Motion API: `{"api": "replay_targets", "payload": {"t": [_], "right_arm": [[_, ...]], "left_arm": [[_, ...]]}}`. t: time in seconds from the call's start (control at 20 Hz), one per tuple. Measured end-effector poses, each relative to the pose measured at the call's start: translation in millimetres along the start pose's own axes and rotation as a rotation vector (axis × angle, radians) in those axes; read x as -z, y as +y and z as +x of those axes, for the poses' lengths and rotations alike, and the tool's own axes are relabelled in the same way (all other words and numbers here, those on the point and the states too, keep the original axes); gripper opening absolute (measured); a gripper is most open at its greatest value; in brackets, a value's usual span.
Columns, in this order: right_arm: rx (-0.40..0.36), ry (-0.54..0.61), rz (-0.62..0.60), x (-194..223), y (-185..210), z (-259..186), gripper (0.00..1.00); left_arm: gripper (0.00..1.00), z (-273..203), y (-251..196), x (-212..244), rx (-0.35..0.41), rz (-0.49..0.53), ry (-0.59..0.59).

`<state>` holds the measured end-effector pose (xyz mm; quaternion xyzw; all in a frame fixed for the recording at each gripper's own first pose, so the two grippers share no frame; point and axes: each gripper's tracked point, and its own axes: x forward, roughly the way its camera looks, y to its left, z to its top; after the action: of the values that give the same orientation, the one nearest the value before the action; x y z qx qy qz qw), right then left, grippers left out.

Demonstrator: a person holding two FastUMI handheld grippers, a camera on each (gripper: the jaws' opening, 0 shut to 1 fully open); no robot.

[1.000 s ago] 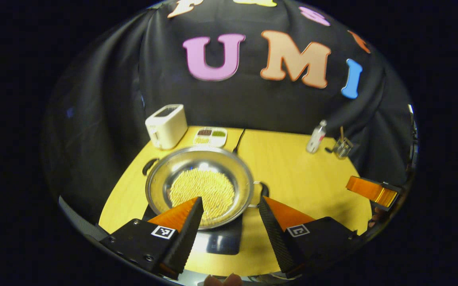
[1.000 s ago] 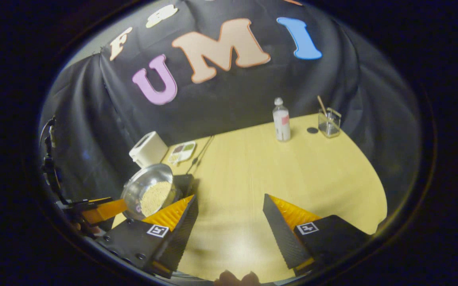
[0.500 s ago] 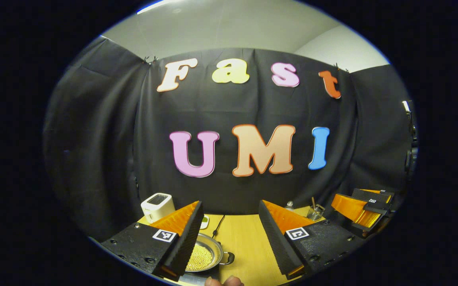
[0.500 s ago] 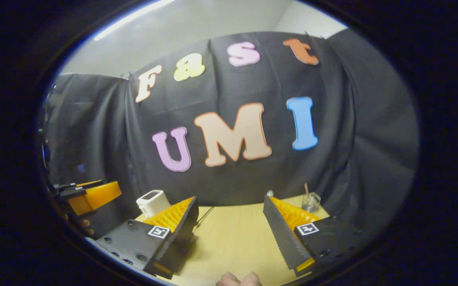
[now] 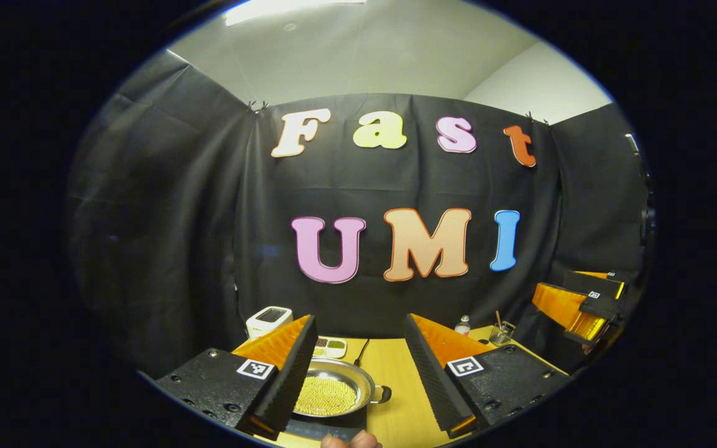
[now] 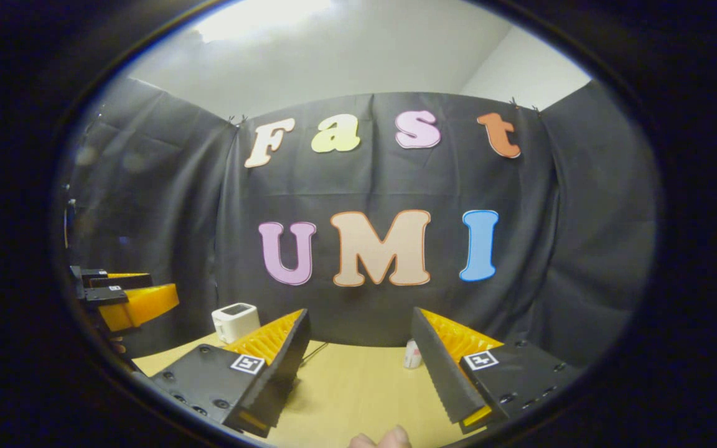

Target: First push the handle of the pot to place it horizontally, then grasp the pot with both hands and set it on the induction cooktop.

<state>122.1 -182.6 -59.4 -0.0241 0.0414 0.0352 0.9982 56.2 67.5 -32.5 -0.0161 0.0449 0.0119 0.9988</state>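
A shallow steel pot (image 5: 333, 391) with yellow grains in it sits on a dark induction cooktop (image 5: 327, 430) low in the left gripper view; one side handle (image 5: 384, 394) points right. My left gripper (image 5: 358, 367) is open and empty, raised well back from the pot. In the right gripper view my right gripper (image 6: 358, 367) is open and empty above the wooden table (image 6: 352, 392). The right gripper (image 5: 573, 305) shows at the right edge of the left gripper view. At the left edge of the right gripper view is the left gripper (image 6: 128, 298).
A white toaster (image 5: 268, 319) (image 6: 235, 320) stands at the back left with a small divided dish (image 5: 328, 346) beside it. A small bottle (image 5: 462, 325) (image 6: 412, 354) and a glass with a stick (image 5: 501, 331) stand at the back right. A cable (image 5: 360, 351) runs back from the cooktop.
Both grippers have drawn back and tilted up from the table. The pot, close under the left gripper a second ago, now sits small and low. Both stayed open.
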Motion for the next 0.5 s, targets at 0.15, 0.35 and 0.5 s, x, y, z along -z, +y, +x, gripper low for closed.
{"api": "replay_targets", "payload": {"t": [0.15, 0.35, 0.5], "right_arm": [[0.018, 0.006, -0.011, -1.8, 2.5, -13.1, 0.99], [0.009, 0.008, -0.037, -9.9, 10.0, -15.4, 0.93], [0.01, -0.002, -0.037, -21.3, 4.9, -16.5, 0.98]], "left_arm": [[0.86, -10.4, 14.7, -7.6, -0.003, 0.05, -0.025], [0.87, -15.0, 15.4, -14.3, -0.004, 0.07, -0.056], [0.87, -12.7, 10.5, -16.7, -0.016, 0.068, -0.04]]}}
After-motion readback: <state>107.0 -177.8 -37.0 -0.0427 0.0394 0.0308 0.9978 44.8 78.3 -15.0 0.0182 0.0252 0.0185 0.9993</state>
